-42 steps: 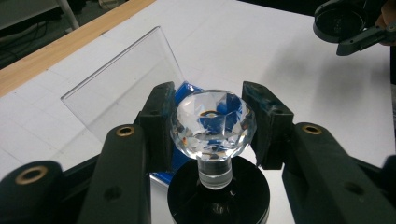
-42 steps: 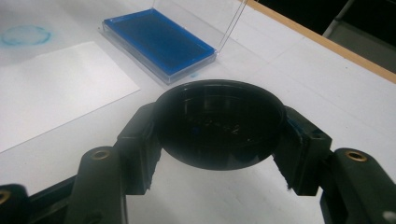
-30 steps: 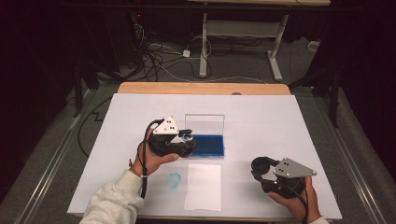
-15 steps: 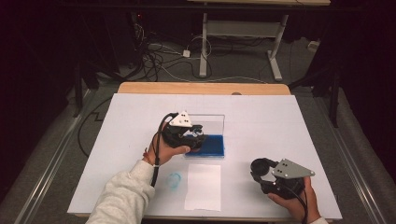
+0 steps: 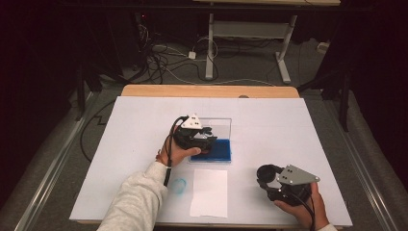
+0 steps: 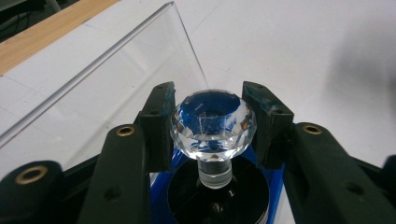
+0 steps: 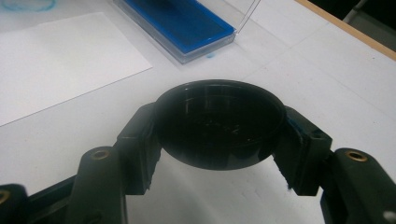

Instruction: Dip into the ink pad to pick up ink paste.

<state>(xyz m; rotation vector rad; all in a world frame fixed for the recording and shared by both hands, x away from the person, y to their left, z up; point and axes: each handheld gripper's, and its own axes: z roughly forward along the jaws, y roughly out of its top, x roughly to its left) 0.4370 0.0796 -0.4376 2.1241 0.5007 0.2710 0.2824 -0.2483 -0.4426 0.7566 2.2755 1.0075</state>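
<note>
- My left gripper (image 6: 208,122) clamps the crystal-knobbed stamp (image 6: 213,123) over the blue ink pad (image 5: 216,149), ready for inking.
- My right gripper (image 7: 219,140) holds the black round cap (image 7: 219,122) aside, near right.

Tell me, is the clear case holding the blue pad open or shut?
Open: the clear lid stands raised behind the blue ink pad.

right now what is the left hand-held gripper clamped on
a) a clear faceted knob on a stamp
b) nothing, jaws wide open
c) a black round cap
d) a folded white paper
a, in the left gripper view the left hand-held gripper has both pads pressed against the clear faceted knob, held above the blue ink pad; the black round cap sits in the right hand-held gripper.
</note>
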